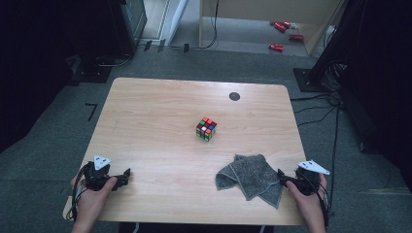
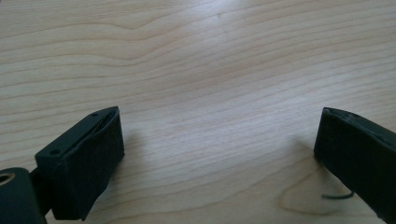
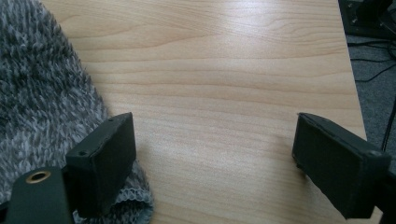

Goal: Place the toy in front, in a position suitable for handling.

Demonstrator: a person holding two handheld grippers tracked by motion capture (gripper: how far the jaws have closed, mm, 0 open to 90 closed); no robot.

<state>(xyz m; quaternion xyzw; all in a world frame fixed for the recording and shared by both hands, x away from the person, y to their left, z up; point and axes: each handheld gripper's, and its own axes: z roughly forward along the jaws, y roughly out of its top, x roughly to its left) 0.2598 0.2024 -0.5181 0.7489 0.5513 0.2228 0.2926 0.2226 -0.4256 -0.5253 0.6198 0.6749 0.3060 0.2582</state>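
A scrambled colour cube [image 1: 206,128] stands near the middle of the wooden table [image 1: 160,111]. A crumpled grey cloth [image 1: 251,176] lies toward the front right. My right gripper [image 1: 283,177] rests on the table just right of the cloth, open; in the right gripper view its jaws stand wide apart over bare wood [image 3: 215,135], with the cloth [image 3: 42,93] under and beside its left jaw. My left gripper [image 1: 125,175] sits open near the front left corner, its jaws spread over bare wood [image 2: 219,135], nothing between them.
A small black round disc [image 1: 234,96] is set into the table near the far edge. Beyond the table are dark equipment stands, cables on grey carpet at the right [image 1: 335,111], and red items [image 1: 277,47] on the floor at the back.
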